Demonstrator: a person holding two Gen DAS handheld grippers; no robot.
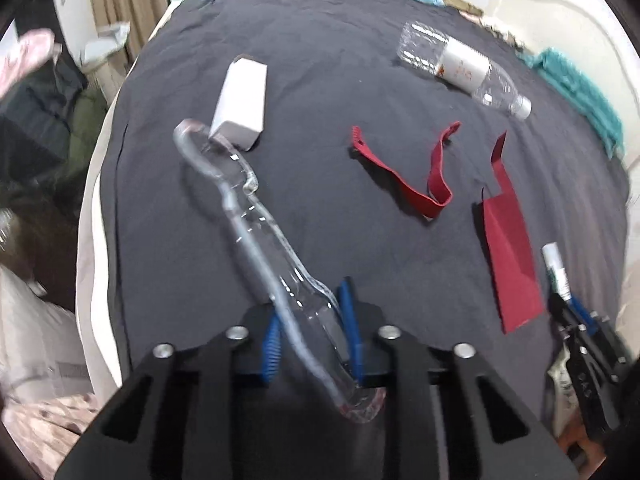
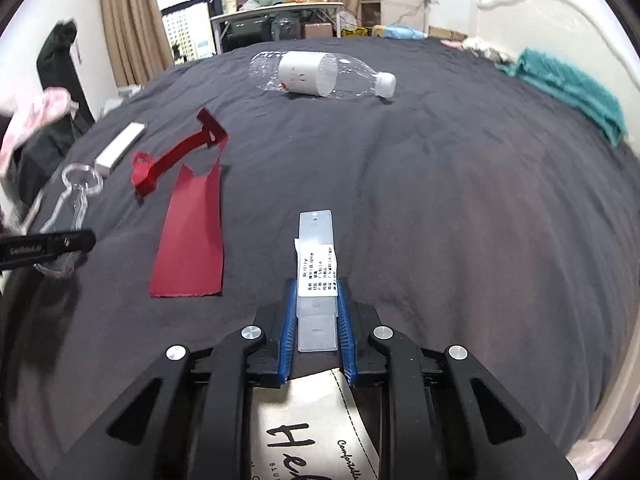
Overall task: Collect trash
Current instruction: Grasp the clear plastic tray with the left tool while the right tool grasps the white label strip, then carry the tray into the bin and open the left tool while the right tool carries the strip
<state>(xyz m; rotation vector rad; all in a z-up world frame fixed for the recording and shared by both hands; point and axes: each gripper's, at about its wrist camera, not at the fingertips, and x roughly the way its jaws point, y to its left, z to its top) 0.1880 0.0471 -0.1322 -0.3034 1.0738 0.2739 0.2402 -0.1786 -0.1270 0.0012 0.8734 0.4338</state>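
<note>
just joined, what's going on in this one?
Trash pickup off a bed with a dark sheet. The left tongs are shut on a clear plastic package; the right tongs are shut on a flat translucent tag with a printed label. Still lying loose on the sheet: an empty plastic bottle, a small white box, a red ribbon strip and a red paper piece.

A bed [image 2: 440, 200] with a dark grey cover carries a clear plastic bottle [image 2: 320, 74] on its side, a white box [image 2: 120, 150], red paper pieces [image 2: 190, 232] and a teal towel [image 2: 572, 88].
</note>
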